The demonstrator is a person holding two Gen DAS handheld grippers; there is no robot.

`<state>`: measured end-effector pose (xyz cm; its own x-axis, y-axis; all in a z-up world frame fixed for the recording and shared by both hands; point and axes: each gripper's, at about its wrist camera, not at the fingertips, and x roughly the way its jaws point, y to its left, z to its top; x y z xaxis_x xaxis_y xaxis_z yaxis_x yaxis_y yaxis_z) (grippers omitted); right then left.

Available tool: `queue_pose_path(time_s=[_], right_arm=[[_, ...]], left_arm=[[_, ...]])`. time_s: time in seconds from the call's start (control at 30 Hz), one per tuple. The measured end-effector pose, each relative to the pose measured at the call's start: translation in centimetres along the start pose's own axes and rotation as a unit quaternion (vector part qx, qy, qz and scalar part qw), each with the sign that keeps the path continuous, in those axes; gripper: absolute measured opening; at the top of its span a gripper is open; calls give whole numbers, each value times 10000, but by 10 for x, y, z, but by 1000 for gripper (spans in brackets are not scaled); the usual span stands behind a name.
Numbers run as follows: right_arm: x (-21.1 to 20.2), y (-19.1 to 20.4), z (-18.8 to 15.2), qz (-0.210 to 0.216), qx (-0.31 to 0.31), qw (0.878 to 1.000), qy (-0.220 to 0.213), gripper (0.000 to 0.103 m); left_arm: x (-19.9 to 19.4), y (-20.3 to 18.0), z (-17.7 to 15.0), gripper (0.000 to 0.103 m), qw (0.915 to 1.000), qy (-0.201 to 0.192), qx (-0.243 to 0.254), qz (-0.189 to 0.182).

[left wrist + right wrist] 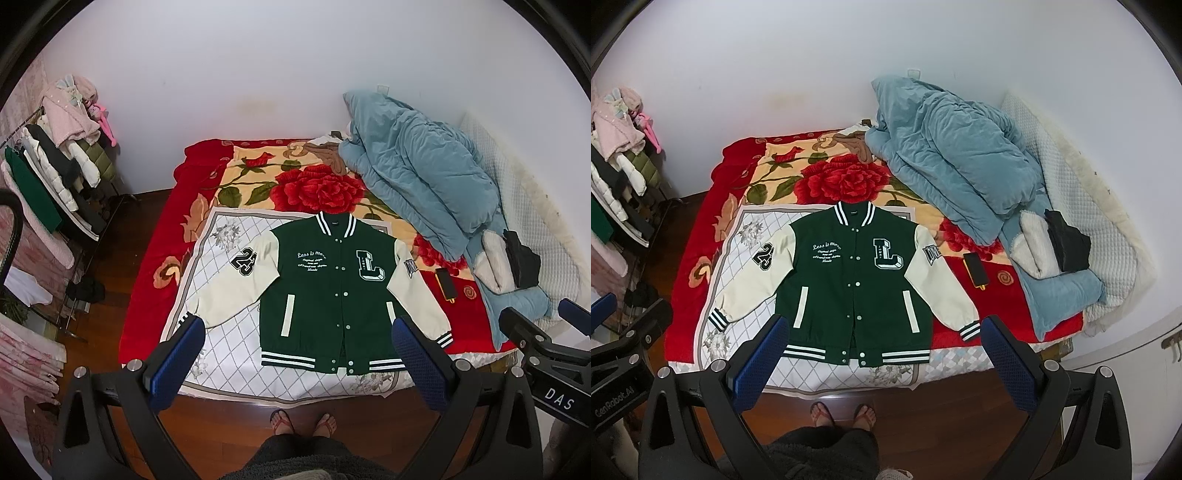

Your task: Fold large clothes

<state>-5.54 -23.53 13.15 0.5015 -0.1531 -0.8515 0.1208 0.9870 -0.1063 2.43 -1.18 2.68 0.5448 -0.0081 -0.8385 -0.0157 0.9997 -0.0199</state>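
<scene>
Bed (155, 295) fills both views, red rose blanket with a white diamond-pattern cloth (221, 350) on top. All positions below are relative to the jacket.

Blue duvet (413, 192) heaped beyond the jacket's collar-right side, well apart. Clothes rack (55, 177) off past the "23" sleeve, on the floor.

Jacket (325, 291): green varsity body, cream sleeves, lying face up, snapped shut, collar toward the wall, hem toward the bed's near edge. Mostly on the white cloth; the sleeve on the "L" side runs onto the red blanket. Both sleeves angle out and down.

Dark phone-like slab (446, 283) just past that sleeve, not touching as far as I can tell.

Handling, my read: thick, soft, moderately heavy, won't hold a crease easily. Ribbed cuffs (970, 330) and hem band are the firmest grab points; shoulder seams are good for carrying a sleeve across. Cream sleeves look smooth, possibly slippery.

Left tongs (295, 343) spread wide, holding nothing, hanging above the hem. Right tongs (882, 343) same: wide, empty, above the hem.

Hard to see: the "23" sleeve cuff is partly behind a left tong finger in the left view. Jacket back and lining hidden. Small chest script unreadable.
</scene>
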Motion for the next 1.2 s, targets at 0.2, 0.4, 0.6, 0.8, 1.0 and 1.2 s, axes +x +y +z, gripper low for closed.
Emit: queue_pose_path(time_s=[0.2, 0.4, 0.6, 0.8, 1.0, 1.2], right_arm=[[-9, 15, 3, 5, 3, 10000, 3, 103], [-9, 16, 2, -5, 6, 10000, -9, 103], [-7, 20, 8, 36, 114, 9999, -1, 103], [60, -12, 6, 209, 924, 9952, 237, 103], [180, -92, -26, -289, 2201, 9715, 834, 86], [329, -202, -95, -160, 3928, 9070, 1511, 86]], left_arm=[[0, -1, -1, 103, 10000, -8, -7, 3], [-3, -4, 3, 103, 10000, -10, 2, -15], [12, -8, 17, 103, 9999, -134, 15, 26], [77, 8, 20, 103, 9979, -458, 109, 445], [166, 0, 27, 103, 9953, -368, 252, 864], [277, -26, 27, 103, 9917, 233, 214, 1244]])
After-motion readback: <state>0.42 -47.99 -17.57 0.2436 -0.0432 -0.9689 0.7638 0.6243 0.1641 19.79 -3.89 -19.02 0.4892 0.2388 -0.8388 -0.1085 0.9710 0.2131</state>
